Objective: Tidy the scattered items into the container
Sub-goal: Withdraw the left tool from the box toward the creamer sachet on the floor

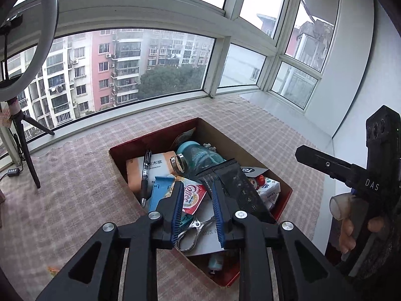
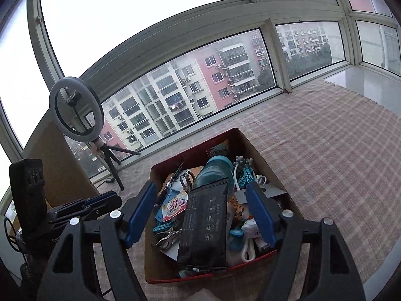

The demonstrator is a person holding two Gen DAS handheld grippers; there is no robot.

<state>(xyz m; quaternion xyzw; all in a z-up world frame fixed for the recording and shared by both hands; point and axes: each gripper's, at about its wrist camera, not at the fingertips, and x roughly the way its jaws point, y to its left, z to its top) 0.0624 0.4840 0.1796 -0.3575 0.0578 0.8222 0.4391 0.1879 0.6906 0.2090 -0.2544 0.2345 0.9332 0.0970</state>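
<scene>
Cardboard box [image 2: 253, 145], red outside and brown inside, sits at lower centre of both views on the checked cloth [image 2: 325, 150], and it is already crowded.

Left gripper [image 1: 196, 209]: jaws parted a little, nothing between the pads, poised over the near left part of the box above a coffee sachet [image 1: 191, 197] and steel scissors [image 1: 193, 233].

Right gripper [image 2: 200, 213]: jaws spread wide and empty, straddling the black pouch [image 2: 203, 228], which lies on top of the pile and runs toward the near rim. No pad touches it.

Judgement: the pouch looks just deposited and both tools are free. To finish this step well, lift each gripper straight up and clear of the rim before swinging away, so the fingers do not drag the pouch or catch the scissors' handles. The pouch's near end sits high against the front wall and may slide out if nudged.

Contents further in: a teal bottle [image 2: 213, 170] at centre, a black pen [image 1: 145, 173] along the left wall, blue clips [image 2: 163, 225], a tissue pack [image 1: 269, 192] at right.

Surroundings: a ring light on a tripod [image 2: 76, 110] at upper left of the right wrist view, window glass behind. One small orange scrap [image 1: 54, 269] lies on the cloth at lower left of the left wrist view, possibly still to collect.
</scene>
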